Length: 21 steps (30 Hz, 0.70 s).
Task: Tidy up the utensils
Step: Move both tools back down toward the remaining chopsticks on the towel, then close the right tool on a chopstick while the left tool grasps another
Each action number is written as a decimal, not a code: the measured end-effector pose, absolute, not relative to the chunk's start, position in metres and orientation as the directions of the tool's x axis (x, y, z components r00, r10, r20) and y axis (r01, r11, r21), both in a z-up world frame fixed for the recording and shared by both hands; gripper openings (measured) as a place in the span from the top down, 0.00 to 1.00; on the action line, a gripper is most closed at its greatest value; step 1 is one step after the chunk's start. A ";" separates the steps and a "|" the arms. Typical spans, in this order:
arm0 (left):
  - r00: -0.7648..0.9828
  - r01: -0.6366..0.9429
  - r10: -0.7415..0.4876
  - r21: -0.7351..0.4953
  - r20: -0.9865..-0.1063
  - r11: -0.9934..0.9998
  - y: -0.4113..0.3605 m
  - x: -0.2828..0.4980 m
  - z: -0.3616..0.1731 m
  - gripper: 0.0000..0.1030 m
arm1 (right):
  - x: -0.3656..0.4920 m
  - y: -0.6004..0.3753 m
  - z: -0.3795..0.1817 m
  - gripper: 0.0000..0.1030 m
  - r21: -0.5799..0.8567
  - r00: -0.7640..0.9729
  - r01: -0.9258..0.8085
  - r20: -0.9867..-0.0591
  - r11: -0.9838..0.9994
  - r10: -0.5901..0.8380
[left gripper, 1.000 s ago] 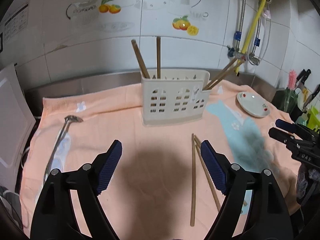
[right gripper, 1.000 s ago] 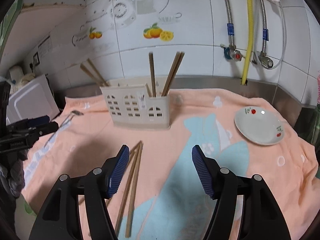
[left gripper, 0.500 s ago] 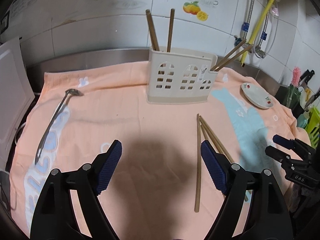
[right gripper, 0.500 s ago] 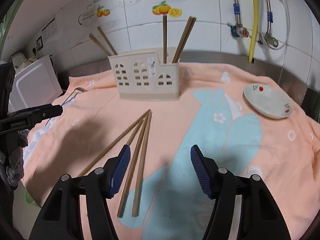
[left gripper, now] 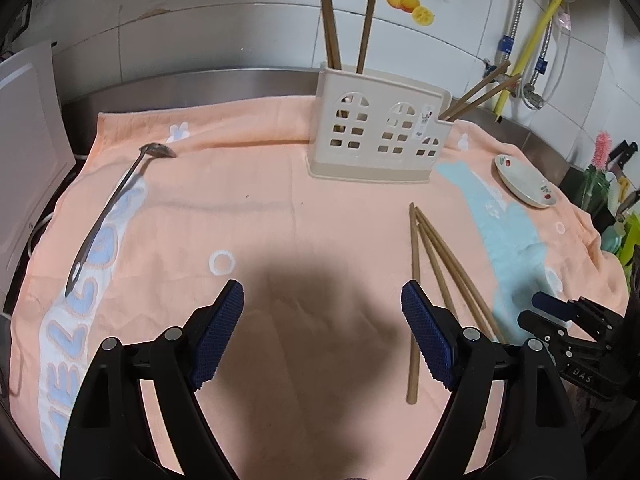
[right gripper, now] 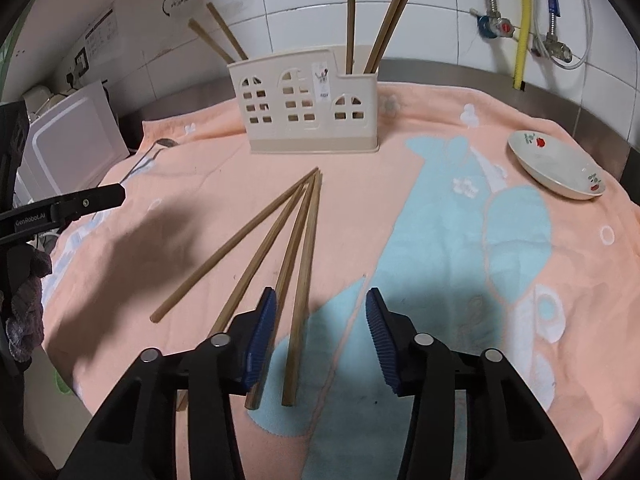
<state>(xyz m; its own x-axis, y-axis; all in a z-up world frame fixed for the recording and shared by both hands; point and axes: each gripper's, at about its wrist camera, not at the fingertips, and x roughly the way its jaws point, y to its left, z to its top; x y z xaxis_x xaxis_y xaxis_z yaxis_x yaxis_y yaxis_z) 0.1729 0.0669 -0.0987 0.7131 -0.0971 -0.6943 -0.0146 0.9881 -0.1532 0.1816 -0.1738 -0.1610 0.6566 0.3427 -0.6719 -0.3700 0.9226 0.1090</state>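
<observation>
Several wooden chopsticks (right gripper: 280, 232) lie fanned on the peach cloth (right gripper: 400, 128); they also show as chopsticks (left gripper: 414, 280) in the left wrist view. A cream utensil holder (left gripper: 380, 136), also the holder (right gripper: 308, 112), stands behind with several chopsticks upright in it. My right gripper (right gripper: 321, 300) hangs low over the near ends of the chopsticks. Its jaws are closing; one chopstick lies between them and the pads are not pressing on it. My left gripper (left gripper: 322, 300) is wide open over bare cloth, left of the chopsticks. A metal spoon (left gripper: 112, 208) lies far left.
A small white dish (right gripper: 556, 168) sits on the cloth at the right. A white board (left gripper: 28, 128) leans at the left edge. Pipes and taps (right gripper: 520, 28) run down the tiled wall behind. A brush and knives (left gripper: 600, 152) stand beyond the cloth's right end.
Both grippers have sunk toward the cloth. The right gripper's jaws have narrowed and now straddle one chopstick's near end. The left jaws keep the same width.
</observation>
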 end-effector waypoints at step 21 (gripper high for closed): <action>0.693 -0.024 -0.106 -0.170 -0.713 0.985 0.070 0.170 -0.115 0.22 | 0.193 -0.150 -0.183 0.84 0.082 0.611 -0.397 -0.720 0.914 0.330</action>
